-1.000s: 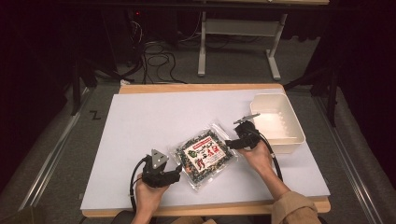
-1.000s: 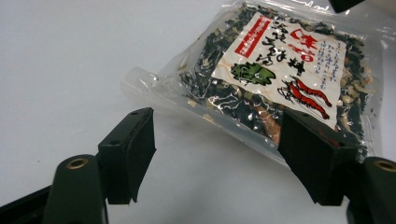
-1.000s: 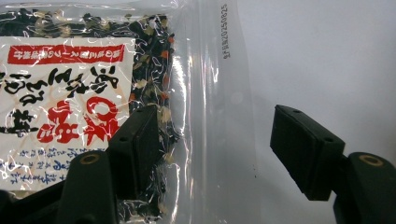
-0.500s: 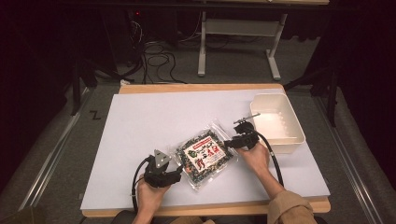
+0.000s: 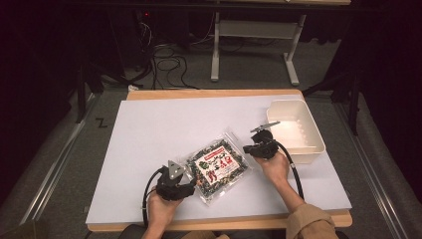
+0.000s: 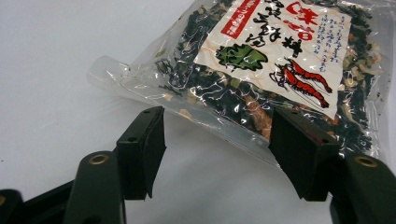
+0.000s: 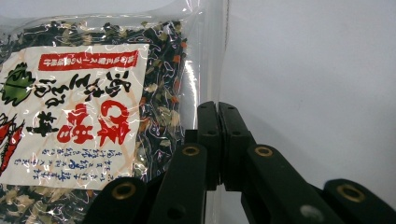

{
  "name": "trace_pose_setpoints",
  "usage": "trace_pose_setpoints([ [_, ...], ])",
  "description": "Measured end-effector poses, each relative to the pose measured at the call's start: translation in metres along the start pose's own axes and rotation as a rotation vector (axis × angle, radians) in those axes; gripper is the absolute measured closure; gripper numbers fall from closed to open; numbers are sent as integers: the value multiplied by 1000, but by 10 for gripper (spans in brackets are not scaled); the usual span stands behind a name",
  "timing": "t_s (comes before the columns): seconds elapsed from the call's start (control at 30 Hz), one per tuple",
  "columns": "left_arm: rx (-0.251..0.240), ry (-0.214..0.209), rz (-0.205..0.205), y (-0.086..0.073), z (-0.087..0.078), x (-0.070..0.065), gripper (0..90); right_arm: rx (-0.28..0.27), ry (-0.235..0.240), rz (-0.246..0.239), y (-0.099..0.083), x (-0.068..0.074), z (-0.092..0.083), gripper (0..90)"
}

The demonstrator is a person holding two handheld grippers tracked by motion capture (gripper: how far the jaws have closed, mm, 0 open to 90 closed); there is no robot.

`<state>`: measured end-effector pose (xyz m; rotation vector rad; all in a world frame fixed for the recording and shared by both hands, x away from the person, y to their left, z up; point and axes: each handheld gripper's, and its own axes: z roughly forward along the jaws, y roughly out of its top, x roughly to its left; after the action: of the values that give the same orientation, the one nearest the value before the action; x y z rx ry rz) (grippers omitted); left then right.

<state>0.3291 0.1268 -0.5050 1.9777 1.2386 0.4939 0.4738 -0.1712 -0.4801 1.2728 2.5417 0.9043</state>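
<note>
White tub beside packet, high view

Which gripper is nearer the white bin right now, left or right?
Right. The right gripper sits just left of the white bin, pinching the clear edge of the seaweed packet. The left gripper is at the packet's near-left corner, farther away.

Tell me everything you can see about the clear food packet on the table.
The packet is a clear crinkly plastic bag of dark dried greens with pale and orange bits, bearing a white label with red characters, green leaf and red shrimp drawings. It lies flat on the white table, turned askew. The right gripper pinches its clear edge strip; the left gripper straddles the opposite edge, its jaws apart.
</note>
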Motion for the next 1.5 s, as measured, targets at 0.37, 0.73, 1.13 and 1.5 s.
trace_pose_setpoints([
  [0.37, -7, -9, 4, -3, -6, 3, 360, -26, -18, -53, 8, 4, -13, 900],
  [0.73, -28, -19, -12, -5, -10, 5, 347, -96, -62, -108, 25, 3, -57, 900],
  [1.13, -22, -25, -10, -6, -9, 5, 334, -139, -97, -171, 47, 12, -97, 900],
  [1.5, -5, -25, -3, -5, -8, 5, 318, -191, -125, -225, 68, 22, -138, 900],
])
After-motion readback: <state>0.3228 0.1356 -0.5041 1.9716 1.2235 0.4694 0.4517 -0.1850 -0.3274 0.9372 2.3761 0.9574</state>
